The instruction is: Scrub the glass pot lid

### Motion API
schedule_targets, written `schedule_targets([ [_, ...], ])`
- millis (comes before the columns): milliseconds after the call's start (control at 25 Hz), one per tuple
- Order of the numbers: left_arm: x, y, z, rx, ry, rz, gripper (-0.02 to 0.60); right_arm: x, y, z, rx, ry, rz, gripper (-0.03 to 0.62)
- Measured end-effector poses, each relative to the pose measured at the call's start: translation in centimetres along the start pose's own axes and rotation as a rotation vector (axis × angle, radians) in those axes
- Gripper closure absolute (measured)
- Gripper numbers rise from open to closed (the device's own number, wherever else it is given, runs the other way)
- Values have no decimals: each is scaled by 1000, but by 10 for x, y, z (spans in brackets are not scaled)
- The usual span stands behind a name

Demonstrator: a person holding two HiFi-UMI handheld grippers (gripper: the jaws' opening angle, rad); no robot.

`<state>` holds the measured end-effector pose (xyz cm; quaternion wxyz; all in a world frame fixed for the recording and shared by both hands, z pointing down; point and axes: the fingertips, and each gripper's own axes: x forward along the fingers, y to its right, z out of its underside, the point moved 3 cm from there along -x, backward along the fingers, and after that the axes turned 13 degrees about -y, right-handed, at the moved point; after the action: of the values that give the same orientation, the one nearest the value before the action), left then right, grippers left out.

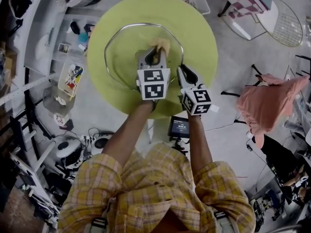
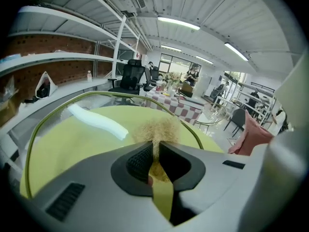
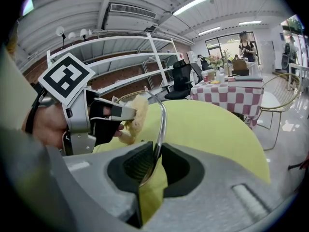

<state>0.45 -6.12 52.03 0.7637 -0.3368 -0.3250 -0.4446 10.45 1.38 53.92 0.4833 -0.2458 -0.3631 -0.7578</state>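
Head view looks steeply down; both gripper views, close, share the lid (image 1: 125, 52)

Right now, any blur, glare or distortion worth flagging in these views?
Head view: dim and flat, room edges bowed, lid readable. Left gripper view: heavy fisheye, dark corners, white streak on the lid's glass, likely a lamp reflection; sponge clear. Right gripper view: fisheye, ceiling lamps blown out, lid rim sharp in the right gripper.

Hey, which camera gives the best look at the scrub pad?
The left gripper view: the scrub pad fills the centre, pinched between the jaws. The head view shows only a tuft past the left gripper; the right gripper view shows it side-on.
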Motion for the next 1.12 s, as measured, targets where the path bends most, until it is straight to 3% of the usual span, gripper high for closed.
schedule_targets([
  [520, 9, 41, 2, 8, -18, 69, 538, 0, 0, -1, -4, 7, -19, 536],
  [1120, 10, 47, 8, -14, -26, 96, 538, 1, -1, 2, -7, 5, -11, 536],
])
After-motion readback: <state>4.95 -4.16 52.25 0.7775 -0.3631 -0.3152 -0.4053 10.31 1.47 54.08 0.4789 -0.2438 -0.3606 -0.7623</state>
